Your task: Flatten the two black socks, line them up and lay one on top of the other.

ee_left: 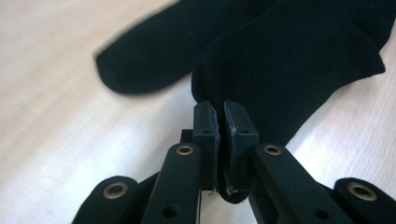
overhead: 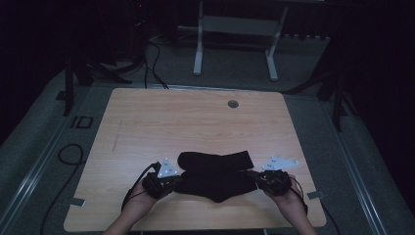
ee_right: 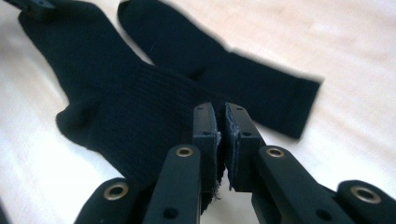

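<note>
We are gripping the near sock (overhead: 215, 186) at both ends, left tool (overhead: 172, 182) and right tool (overhead: 256, 179) clenched on it, near the surface's (overhead: 147, 127) front edge; the far sock (overhead: 215, 160) is waiting untouched.

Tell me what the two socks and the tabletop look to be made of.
Near sock: black knitted fabric, matte, probably cotton or a blend; fine ribbing shows along the leg. Far sock: the same black matte fabric by the look of it, though its surface is blurred. Tabletop: light wood-grain surface, smooth with a dull sheen, more likely laminate than solid wood.
</note>
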Demonstrator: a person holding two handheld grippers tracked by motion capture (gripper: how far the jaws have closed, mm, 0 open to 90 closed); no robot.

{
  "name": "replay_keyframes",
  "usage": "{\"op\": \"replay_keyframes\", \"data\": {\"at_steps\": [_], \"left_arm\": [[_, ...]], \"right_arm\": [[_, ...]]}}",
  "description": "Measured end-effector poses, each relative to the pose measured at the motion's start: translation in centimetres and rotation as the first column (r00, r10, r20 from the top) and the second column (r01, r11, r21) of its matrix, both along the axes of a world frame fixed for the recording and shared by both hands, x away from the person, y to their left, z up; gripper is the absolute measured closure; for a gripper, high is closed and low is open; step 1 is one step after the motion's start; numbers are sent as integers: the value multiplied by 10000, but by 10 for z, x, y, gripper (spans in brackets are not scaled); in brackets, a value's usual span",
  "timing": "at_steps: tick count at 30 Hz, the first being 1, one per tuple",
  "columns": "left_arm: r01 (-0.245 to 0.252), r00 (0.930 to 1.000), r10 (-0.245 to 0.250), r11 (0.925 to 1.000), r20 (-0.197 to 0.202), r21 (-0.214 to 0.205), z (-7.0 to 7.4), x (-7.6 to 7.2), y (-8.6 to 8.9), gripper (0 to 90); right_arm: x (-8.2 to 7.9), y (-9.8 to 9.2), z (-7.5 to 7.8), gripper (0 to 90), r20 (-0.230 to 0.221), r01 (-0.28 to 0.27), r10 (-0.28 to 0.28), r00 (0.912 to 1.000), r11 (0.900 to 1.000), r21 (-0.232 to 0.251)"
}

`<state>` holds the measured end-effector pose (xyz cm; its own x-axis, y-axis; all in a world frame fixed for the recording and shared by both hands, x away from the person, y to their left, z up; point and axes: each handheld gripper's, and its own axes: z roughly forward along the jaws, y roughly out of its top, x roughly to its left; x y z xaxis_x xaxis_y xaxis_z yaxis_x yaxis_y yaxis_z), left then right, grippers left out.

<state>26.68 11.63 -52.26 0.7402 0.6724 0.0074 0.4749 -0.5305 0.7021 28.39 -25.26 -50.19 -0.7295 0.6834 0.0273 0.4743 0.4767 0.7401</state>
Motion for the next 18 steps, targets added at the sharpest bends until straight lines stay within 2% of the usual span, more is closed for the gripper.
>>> {"op": "replay_keyframes", "data": {"at_steps": [6,9,10,11,14,15,16,18], "left_arm": [[-285,9991,282,9996,313,92,24,24,-2,849],[-398,9989,395,9992,241,109,29,39,-5,849],[-373,9993,372,9993,89,79,30,44,-6,849],[-395,9992,395,9992,-51,3,29,49,-7,849],[-436,9989,441,9987,-175,277,26,61,-11,849],[-429,9985,438,9987,-338,258,24,65,-12,849],[-429,9985,438,9987,-338,258,24,65,-12,849],[-495,9976,518,9976,-468,491,16,74,-15,849]], "right_arm": [[27,1,23,836,621,225,-228,9978,9997,43],[42,2,31,836,781,408,-409,9961,9992,28],[48,2,32,837,788,456,-456,9958,9990,18],[54,2,32,837,726,523,-523,9960,9986,23],[67,3,29,836,567,685,-675,9961,9975,-170],[71,3,26,836,481,728,-717,9963,9971,-221],[71,3,26,836,481,728,-717,9963,9971,-221],[80,2,15,836,258,884,-874,9958,9953,-390]]}}
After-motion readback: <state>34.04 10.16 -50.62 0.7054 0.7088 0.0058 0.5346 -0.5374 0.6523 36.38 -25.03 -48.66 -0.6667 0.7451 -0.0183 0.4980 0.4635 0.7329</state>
